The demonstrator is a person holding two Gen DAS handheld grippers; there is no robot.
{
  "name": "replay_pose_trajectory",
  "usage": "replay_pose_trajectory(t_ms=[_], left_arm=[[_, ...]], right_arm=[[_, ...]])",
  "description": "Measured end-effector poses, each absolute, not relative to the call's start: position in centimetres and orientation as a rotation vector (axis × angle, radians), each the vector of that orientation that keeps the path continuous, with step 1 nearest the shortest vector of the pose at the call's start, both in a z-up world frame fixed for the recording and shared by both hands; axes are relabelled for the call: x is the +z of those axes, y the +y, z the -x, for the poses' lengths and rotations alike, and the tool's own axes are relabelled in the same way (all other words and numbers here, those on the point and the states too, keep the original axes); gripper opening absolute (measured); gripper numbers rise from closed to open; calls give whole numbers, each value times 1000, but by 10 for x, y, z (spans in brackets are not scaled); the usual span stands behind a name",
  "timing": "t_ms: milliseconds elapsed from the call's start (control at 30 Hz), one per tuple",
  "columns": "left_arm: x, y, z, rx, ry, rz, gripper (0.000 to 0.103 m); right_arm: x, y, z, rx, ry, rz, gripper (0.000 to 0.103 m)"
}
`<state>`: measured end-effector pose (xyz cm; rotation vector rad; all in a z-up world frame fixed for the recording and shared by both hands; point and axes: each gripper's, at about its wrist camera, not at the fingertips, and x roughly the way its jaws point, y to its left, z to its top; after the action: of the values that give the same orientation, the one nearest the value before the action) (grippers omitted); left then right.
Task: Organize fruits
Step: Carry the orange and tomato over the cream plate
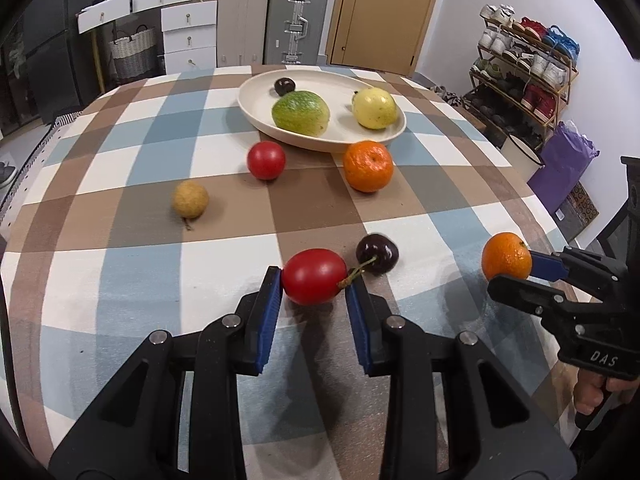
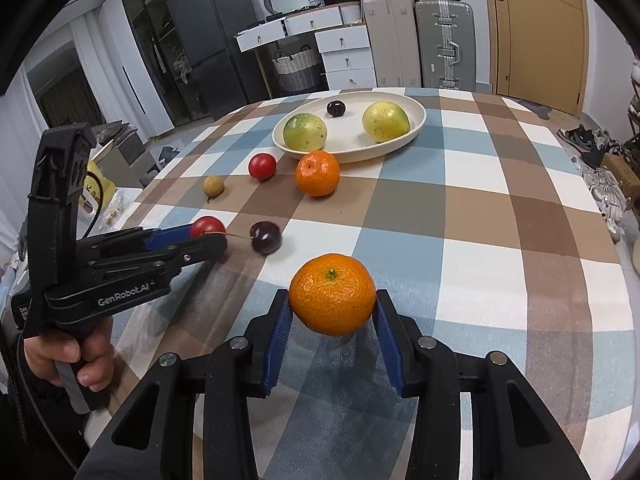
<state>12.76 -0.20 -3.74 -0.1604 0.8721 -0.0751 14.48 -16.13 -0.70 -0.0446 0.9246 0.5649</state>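
Observation:
My left gripper is shut on a red tomato, with a dark cherry just beyond it, its stem against the right finger. My right gripper is shut on a mandarin, held just above the checked tablecloth. The cream plate at the far side holds a green fruit, a yellow fruit and a dark cherry. On the cloth lie a second mandarin, a second red tomato and a tan longan.
The round table's edge curves away on both sides. Beyond it stand suitcases, white drawers, a woven basket and a shoe rack at the right. A purple bag sits on the floor.

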Motion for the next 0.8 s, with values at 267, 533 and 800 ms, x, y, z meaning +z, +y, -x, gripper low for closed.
replay_pose_trajectory(t_ms=[267, 533, 800], left_arm=[[-21, 16, -116, -57, 834, 195, 29], [-6, 14, -113, -78, 803, 186, 29], [10, 11, -121, -86, 768, 180, 29]], right_arm=[[-1, -158, -151, 574, 904, 49, 42], [0, -159, -151, 569, 900, 39, 42], [6, -162, -158, 565, 880, 36, 42]])
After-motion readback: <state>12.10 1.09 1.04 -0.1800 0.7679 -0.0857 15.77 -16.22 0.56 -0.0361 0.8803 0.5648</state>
